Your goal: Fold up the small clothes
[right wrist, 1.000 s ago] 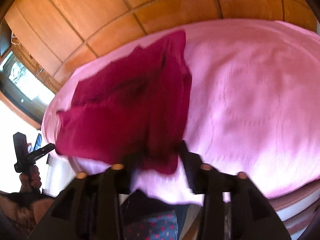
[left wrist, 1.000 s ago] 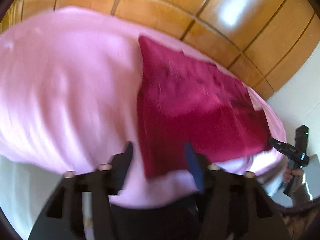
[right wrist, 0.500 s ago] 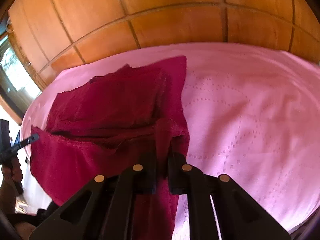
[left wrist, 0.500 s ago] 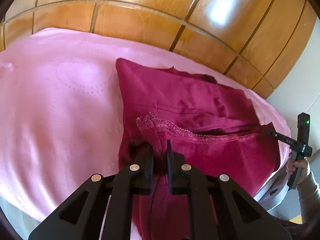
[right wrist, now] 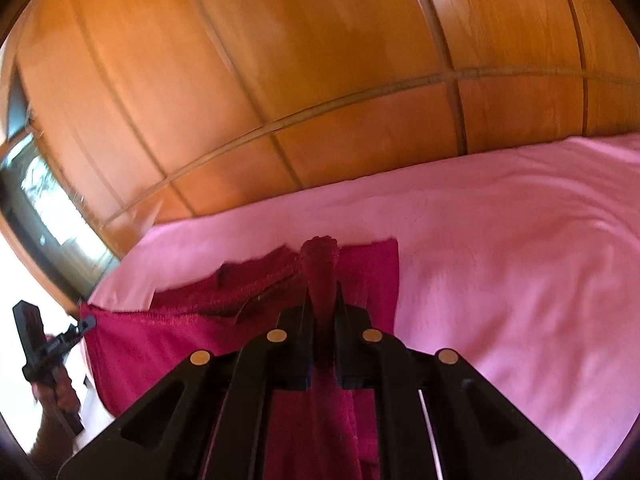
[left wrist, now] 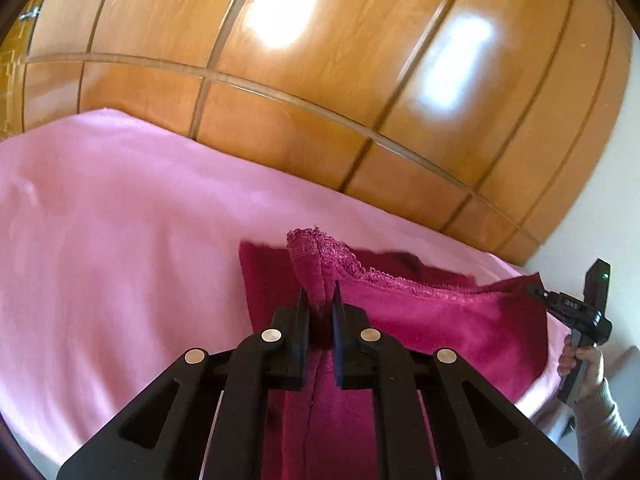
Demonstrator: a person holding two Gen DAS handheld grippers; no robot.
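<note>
We see the left hand-held gripper (left wrist: 321, 300) pinching a lace-edged corner of the dark red garment (left wrist: 440, 320), right hand-held gripper (right wrist: 323, 300) pinching the other corner. Cloth stretches between them, lifted, rest trailing ahead on the pink bed (left wrist: 120, 260).

We count one magenta garment (left wrist: 440, 320) with a lace edge, one pink bed (left wrist: 120, 240), one panelled wooden wardrobe (left wrist: 320, 80). Two tools: left tool (left wrist: 320, 300), right tool (right wrist: 323, 300). Two hands visible: right hand (left wrist: 582, 364), left hand (right wrist: 56, 390).
</note>
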